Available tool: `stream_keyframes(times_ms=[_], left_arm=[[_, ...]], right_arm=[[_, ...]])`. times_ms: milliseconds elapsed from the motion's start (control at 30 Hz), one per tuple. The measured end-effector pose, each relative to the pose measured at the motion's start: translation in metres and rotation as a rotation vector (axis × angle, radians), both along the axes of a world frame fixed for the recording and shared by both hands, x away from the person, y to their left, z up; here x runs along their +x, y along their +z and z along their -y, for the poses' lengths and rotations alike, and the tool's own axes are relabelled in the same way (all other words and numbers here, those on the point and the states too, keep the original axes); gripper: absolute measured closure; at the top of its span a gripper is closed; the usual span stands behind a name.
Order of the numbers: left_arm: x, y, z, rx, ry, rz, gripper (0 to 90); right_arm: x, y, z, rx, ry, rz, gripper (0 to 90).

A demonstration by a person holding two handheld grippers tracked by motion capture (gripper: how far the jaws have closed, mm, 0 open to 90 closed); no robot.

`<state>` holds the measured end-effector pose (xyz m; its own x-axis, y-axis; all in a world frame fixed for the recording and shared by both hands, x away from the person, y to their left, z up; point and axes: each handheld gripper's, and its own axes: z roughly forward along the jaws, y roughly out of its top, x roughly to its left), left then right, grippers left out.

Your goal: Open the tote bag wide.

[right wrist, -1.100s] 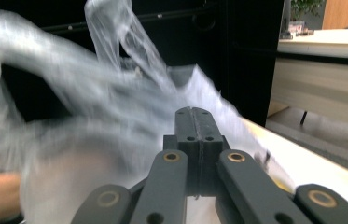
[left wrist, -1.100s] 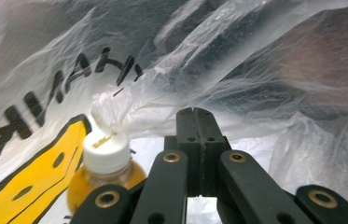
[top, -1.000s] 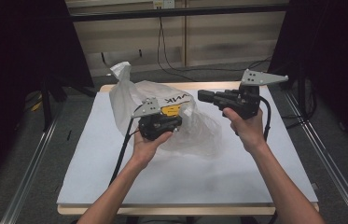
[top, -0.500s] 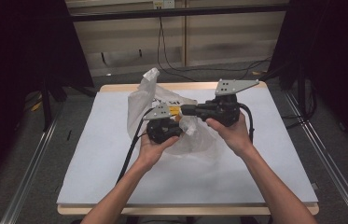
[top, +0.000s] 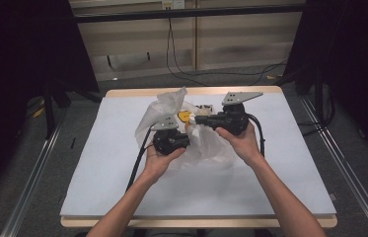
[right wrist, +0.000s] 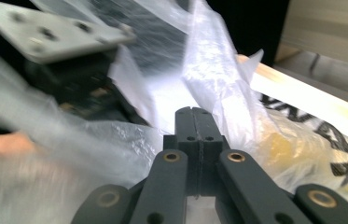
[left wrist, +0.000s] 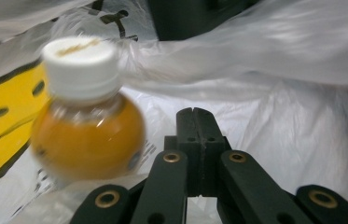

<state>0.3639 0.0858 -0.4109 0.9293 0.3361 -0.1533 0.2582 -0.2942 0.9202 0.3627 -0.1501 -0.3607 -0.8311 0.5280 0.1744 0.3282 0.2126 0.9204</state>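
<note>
A crumpled clear plastic bag with black print and a yellow smiley face lies in the middle of the white table top. Inside it is a small bottle of orange liquid with a white cap. In the left gripper view the bottle sits just left of the shut jaws of my left gripper, inside the bag's folds. My right gripper is also shut and points into the bag film from the right, towards the left gripper. In the high view the left gripper and right gripper meet at the bag.
The table's wooden edge runs along the far side. Metal rails flank the table on the floor. Cables lie on the floor behind, and each gripper trails a black cable over the table top.
Both grippers have come down. The right one swung in from the right to the bag beside the left one. The bag's top has slumped and shifted.
</note>
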Motion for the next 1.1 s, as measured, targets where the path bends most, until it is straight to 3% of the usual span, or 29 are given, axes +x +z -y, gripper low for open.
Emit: stream_keyframes(times_ms=[200,233,300,333,367,467,500,567,600,667,800,900,933,967,1000,1033,1067,1100], left_arm=[[0.008,-0.007,-0.015,0.004,0.028,-0.017,90.0],[0.008,-0.009,-0.015,-0.002,0.054,-0.04,90.0],[0.011,-0.013,-0.017,0.006,0.048,-0.038,90.0],[0.011,-0.017,-0.017,0.0,0.048,-0.059,90.0],[0.011,-0.017,-0.017,0.0,0.048,-0.059,90.0],[0.014,-0.02,-0.021,0.061,0.028,-0.035,90.0],[0.015,-0.02,-0.023,0.058,0.02,-0.029,90.0],[0.013,-0.021,-0.024,0.05,0.032,-0.059,90.0],[0.013,-0.021,-0.024,0.05,0.032,-0.059,90.0],[0.016,-0.022,-0.029,0.085,0.02,-0.019,90.0],[0.018,-0.025,-0.035,0.087,0.042,-0.034,90.0],[0.021,-0.029,-0.038,0.09,0.02,-0.036,90.0],[0.016,-0.034,-0.038,0.075,0.075,-0.133,90.0],[0.017,-0.036,-0.04,0.077,0.082,-0.138,90.0],[0.025,-0.038,-0.043,0.11,0.047,-0.063,90.0],[0.021,-0.041,-0.043,0.09,0.106,-0.158,90.0],[0.024,-0.043,-0.045,0.102,0.09,-0.141,90.0],[0.031,-0.045,-0.049,0.127,0.056,-0.076,90.0]], right_arm=[[0.011,-0.019,0.006,0.004,-0.031,-0.035,90.0],[0.011,-0.025,0.007,0.017,-0.027,-0.05,90.0],[0.011,-0.029,0.007,0.003,-0.031,-0.048,90.0],[0.01,-0.031,0.007,-0.002,-0.03,-0.051,90.0],[0.01,-0.031,0.007,-0.002,-0.03,-0.051,90.0],[0.008,-0.042,0.012,-0.006,-0.03,-0.071,90.0],[0.007,-0.044,0.013,-0.008,-0.033,-0.074,90.0],[0.006,-0.05,0.017,-0.007,-0.04,-0.086,90.0],[0.006,-0.05,0.017,-0.007,-0.04,-0.086,90.0],[0.005,-0.059,0.022,-0.023,-0.051,-0.101,90.0],[0.005,-0.072,0.023,-0.067,-0.056,-0.129,90.0],[0.006,-0.08,0.022,-0.084,-0.056,-0.139,90.0],[0.006,-0.083,0.021,-0.091,-0.056,-0.147,90.0],[0.007,-0.09,0.021,-0.101,-0.059,-0.158,90.0],[0.008,-0.093,0.021,-0.102,-0.059,-0.162,90.0],[0.009,-0.096,0.021,-0.102,-0.062,-0.168,90.0],[0.009,-0.1,0.021,-0.107,-0.063,-0.172,90.0],[0.01,-0.103,0.022,-0.105,-0.062,-0.177,90.0]])
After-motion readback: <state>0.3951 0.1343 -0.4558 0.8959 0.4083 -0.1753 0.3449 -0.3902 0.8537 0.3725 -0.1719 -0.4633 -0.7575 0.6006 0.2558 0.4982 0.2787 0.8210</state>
